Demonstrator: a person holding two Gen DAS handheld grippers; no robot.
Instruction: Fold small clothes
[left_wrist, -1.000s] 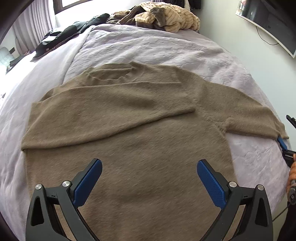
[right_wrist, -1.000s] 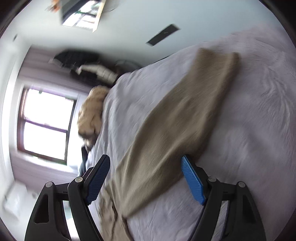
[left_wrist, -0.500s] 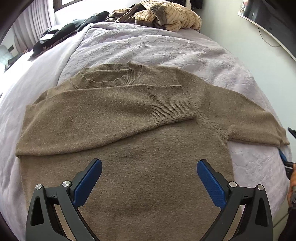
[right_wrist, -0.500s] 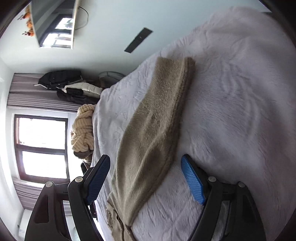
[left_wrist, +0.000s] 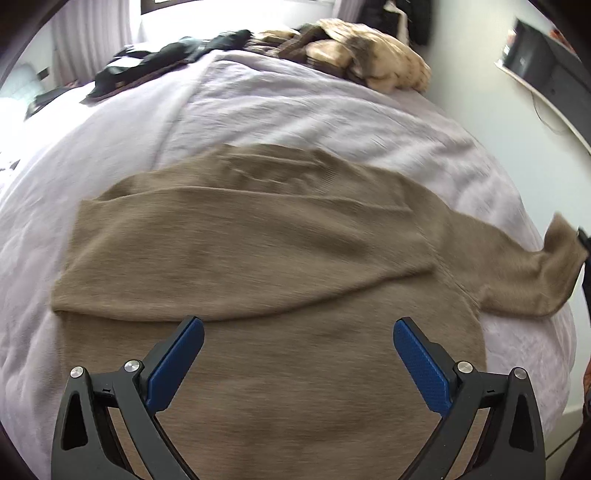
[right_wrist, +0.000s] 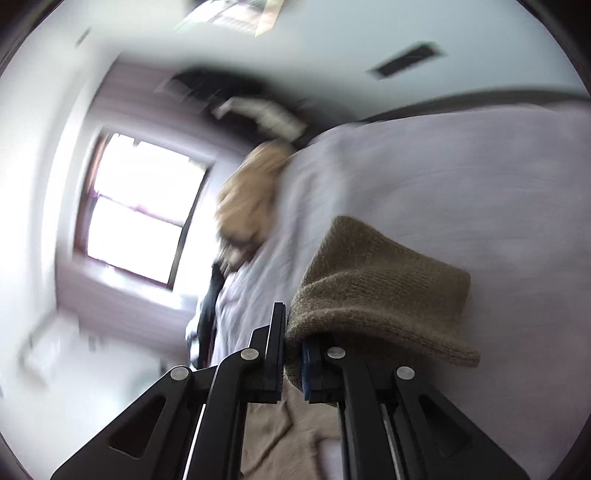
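A brown knit sweater (left_wrist: 266, 280) lies flat on the pale lilac bedspread (left_wrist: 295, 110), its left sleeve folded across the chest. My left gripper (left_wrist: 298, 354) hovers open over the sweater's lower body, nothing between its blue pads. The right sleeve (left_wrist: 532, 273) stretches toward the right edge, its cuff lifted. In the right wrist view my right gripper (right_wrist: 292, 354) is shut on that sleeve cuff (right_wrist: 376, 291), which drapes over the right finger and is raised above the bed.
A heap of beige and striped clothes (left_wrist: 369, 55) and dark garments (left_wrist: 162, 59) lie at the far side of the bed. A wall-mounted screen (left_wrist: 546, 70) hangs at the right. A bright window (right_wrist: 144, 206) shows in the right wrist view.
My right gripper has closed on the right sleeve's cuff and lifted it off the bedspread, rolling as it rose. The left gripper has shifted sideways over the sweater, still open.
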